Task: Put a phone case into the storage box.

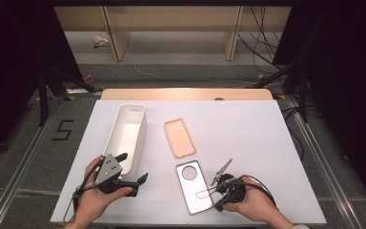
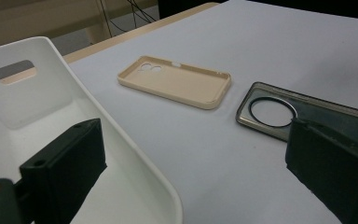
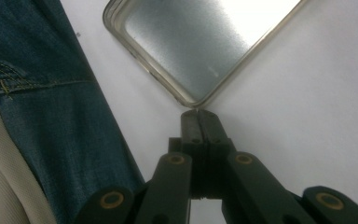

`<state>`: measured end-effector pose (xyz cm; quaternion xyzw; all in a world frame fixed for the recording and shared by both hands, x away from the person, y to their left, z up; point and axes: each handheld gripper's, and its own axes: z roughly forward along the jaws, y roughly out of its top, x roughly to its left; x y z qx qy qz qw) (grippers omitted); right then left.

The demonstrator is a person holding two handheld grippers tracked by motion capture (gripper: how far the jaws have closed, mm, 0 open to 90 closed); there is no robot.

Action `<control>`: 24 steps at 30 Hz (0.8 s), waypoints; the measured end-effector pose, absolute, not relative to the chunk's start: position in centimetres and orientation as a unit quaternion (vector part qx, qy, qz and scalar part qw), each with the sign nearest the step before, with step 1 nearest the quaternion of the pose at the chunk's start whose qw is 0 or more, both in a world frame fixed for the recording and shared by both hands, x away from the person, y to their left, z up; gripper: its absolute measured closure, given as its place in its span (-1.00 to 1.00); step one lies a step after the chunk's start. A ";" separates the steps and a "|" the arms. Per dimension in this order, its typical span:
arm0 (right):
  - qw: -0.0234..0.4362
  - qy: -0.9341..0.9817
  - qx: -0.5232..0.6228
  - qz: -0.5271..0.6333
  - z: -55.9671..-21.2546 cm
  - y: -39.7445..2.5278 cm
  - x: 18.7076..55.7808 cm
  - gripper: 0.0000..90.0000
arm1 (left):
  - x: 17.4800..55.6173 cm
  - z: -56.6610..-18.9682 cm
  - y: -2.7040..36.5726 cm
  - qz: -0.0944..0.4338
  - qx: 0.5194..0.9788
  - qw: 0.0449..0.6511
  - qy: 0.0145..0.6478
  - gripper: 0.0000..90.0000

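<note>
Glossy grey phone case [image 3: 200,46], rounded corner seemingly nipped by closed right tool [image 3: 199,116]; left tool [image 2: 191,172] open

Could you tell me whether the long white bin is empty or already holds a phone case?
Empty: the white bin shows a bare floor, and both the beige phone case and grey phone case lie outside it.

Glossy clear phone case [image 1: 193,186], matt beige phone case [image 1: 179,138], smooth white plastic bin [image 1: 127,135].

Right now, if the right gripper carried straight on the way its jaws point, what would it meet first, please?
Probably the grey phone case: the right gripper has its jaws shut, their tips right at the case's near corner. Whether they already touch it is unclear.
</note>
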<state>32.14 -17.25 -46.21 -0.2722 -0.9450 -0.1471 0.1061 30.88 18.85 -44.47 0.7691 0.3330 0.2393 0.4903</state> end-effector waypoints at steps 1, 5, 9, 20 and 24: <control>0.106 -0.946 -0.267 -0.148 -46.3 -17.0 32.1 1.00 | 30.9 -44.5 18.8 0.239 0.769 0.490 0.332 -0.90; 0.107 -0.948 -0.263 -0.146 -46.2 -16.3 31.9 1.00 | 30.9 -44.5 18.8 0.239 0.770 0.490 0.332 -0.90; 0.108 -0.948 -0.261 -0.146 -46.2 -16.1 31.9 1.00 | 30.9 -44.5 18.8 0.239 0.770 0.490 0.332 -0.90; 0.106 -0.949 -0.255 -0.149 -46.3 -15.6 31.8 1.00 | 30.9 -44.5 18.8 0.239 0.770 0.490 0.331 -0.90; 0.105 -0.951 -0.251 -0.149 -46.3 -15.5 31.9 1.00 | 30.9 -44.5 18.8 0.239 0.770 0.490 0.331 -0.90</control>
